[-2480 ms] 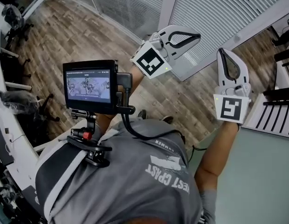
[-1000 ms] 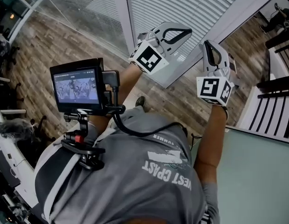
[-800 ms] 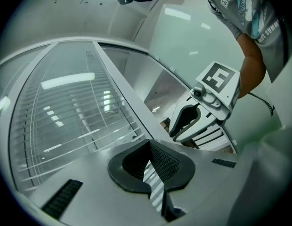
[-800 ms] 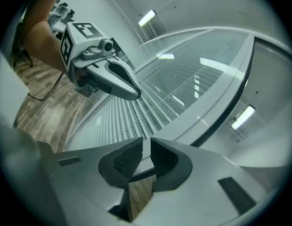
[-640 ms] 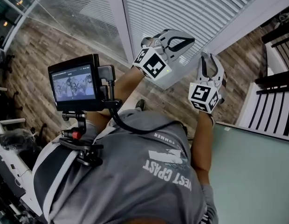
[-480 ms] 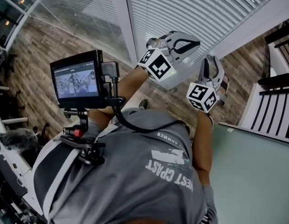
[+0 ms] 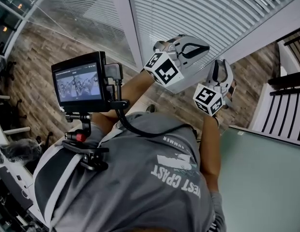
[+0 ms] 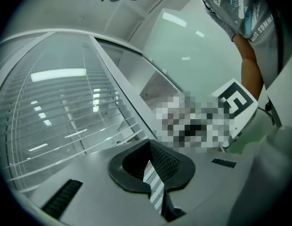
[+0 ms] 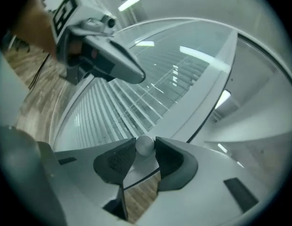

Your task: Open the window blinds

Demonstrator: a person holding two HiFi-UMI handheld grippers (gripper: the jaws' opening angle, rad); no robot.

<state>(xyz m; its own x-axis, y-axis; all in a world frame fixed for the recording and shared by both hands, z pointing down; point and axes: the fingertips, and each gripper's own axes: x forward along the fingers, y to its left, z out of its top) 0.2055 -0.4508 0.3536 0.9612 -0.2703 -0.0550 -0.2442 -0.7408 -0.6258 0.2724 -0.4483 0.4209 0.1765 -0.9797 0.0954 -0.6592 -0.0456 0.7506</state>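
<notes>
Left tongs [image 7: 204, 46] and right tongs [image 7: 221, 64] near white blinds [image 7: 213, 8], wood floor [image 7: 53, 47]

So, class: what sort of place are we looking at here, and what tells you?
Probably an office interior: glass partition walls hung with white slatted blinds, wood-plank flooring, and strip lights overhead.

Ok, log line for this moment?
left claw: shut, empty | right claw: just opened, now gripping small round knob | window blinds: lowered
</notes>
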